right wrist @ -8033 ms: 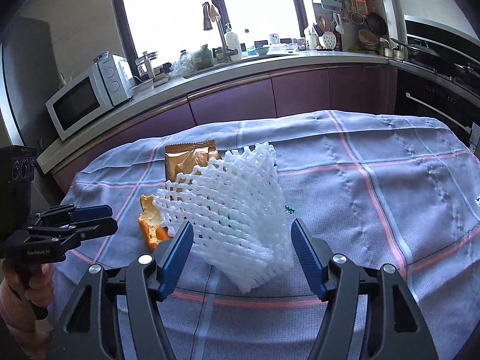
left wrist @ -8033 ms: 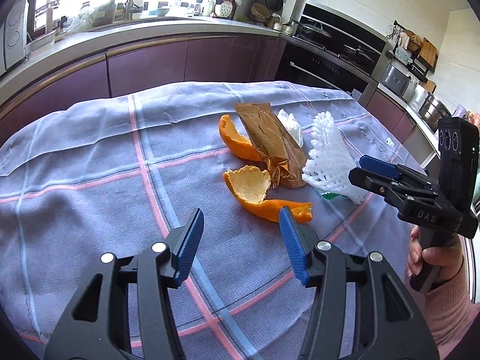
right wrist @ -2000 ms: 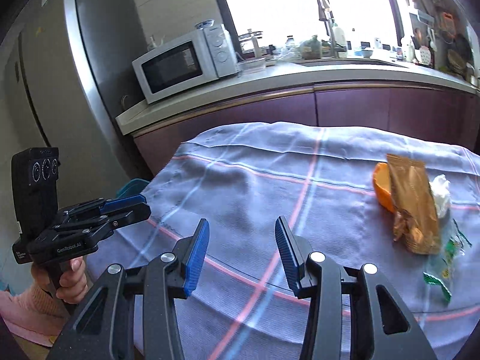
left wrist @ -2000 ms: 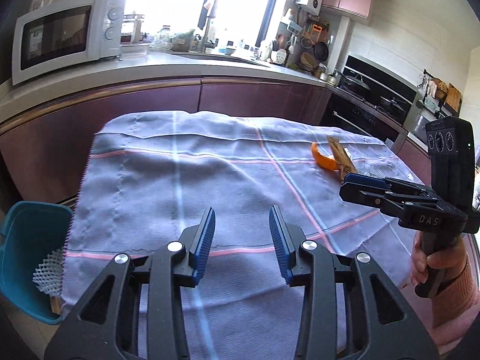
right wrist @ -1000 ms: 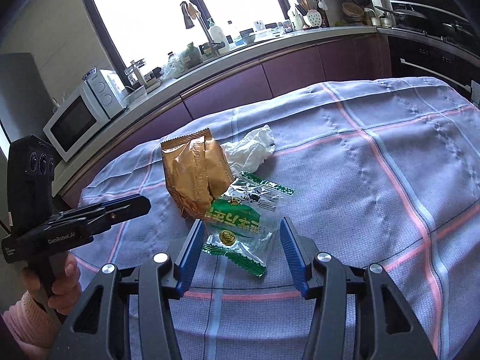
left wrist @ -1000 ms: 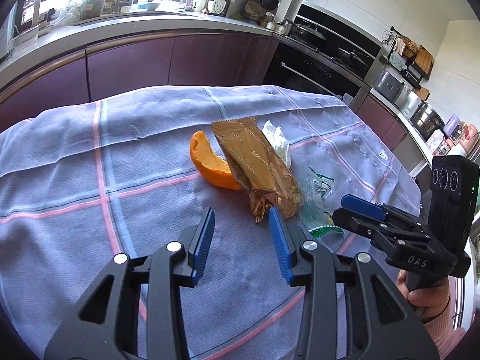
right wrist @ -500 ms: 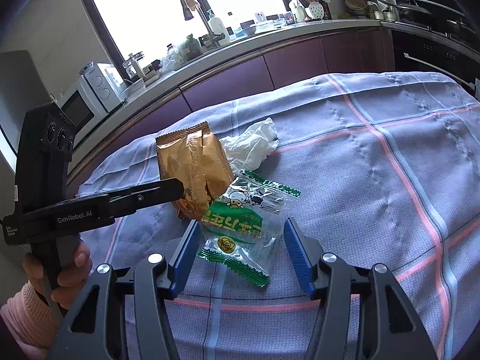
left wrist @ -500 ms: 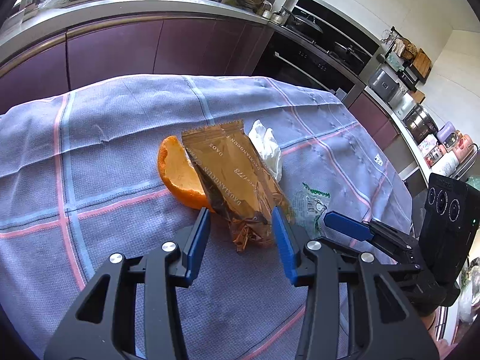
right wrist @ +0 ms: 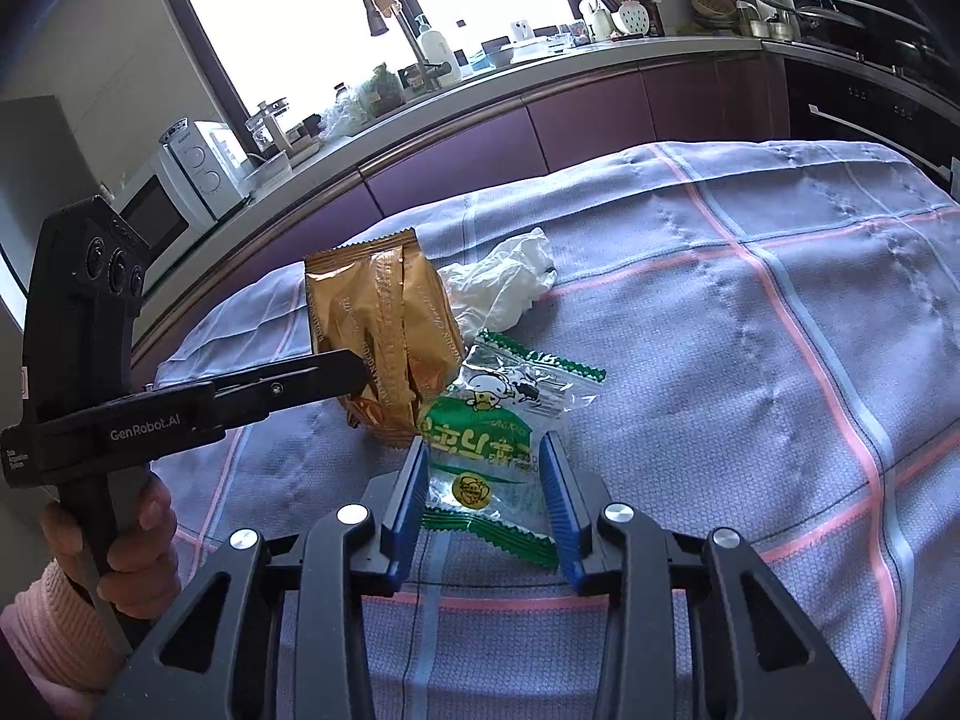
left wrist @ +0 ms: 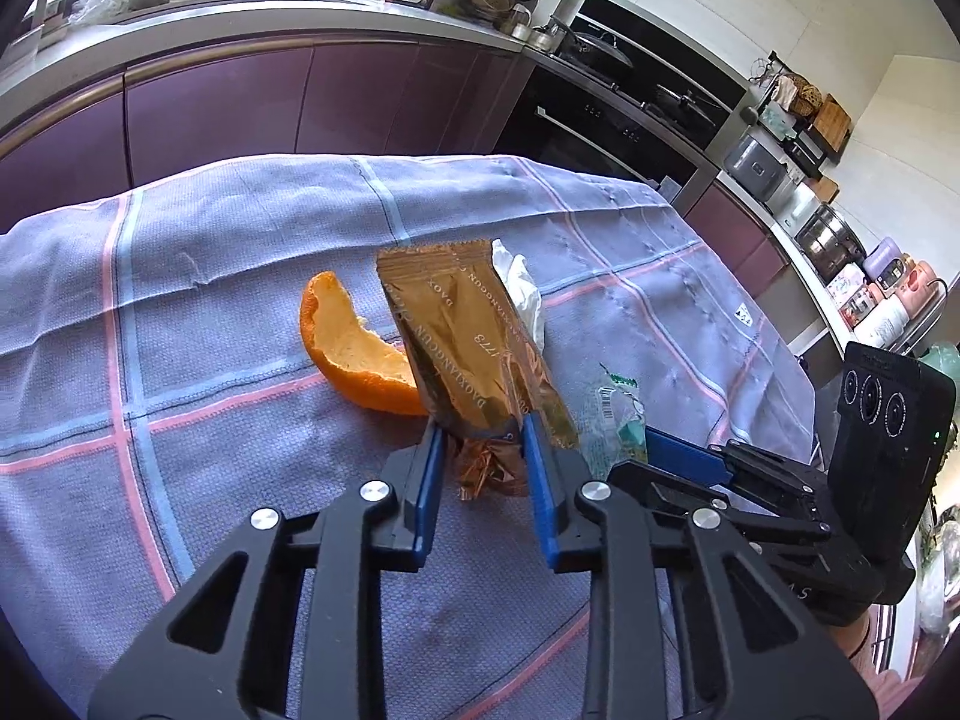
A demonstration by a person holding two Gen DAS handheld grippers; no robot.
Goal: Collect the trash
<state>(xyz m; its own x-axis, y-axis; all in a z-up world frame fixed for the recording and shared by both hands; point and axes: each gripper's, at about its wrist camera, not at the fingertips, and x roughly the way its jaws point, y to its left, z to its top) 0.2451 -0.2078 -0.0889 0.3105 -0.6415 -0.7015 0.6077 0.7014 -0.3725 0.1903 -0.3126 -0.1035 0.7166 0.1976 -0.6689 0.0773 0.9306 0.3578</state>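
Left-wrist view: left gripper closing around the brown snack wrapper's crumpled near end — long axis running straight away; right gripper closing astride the green-and-clear candy wrapper.

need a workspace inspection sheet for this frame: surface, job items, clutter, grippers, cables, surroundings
Surface: checked tablecloth, wrinkled.
Job's things: gold snack wrapper overlapping an orange peel; crumpled white tissue behind; green-and-clear candy wrapper.
Clutter: nothing seen.
Grippers: left gripper jaws just closing, pinching the gold wrapper's near end; right gripper jaws just closing around the candy wrapper, contact unclear.
Cables: nothing seen.
Surroundings: microwave, faucet, purple cabinets.
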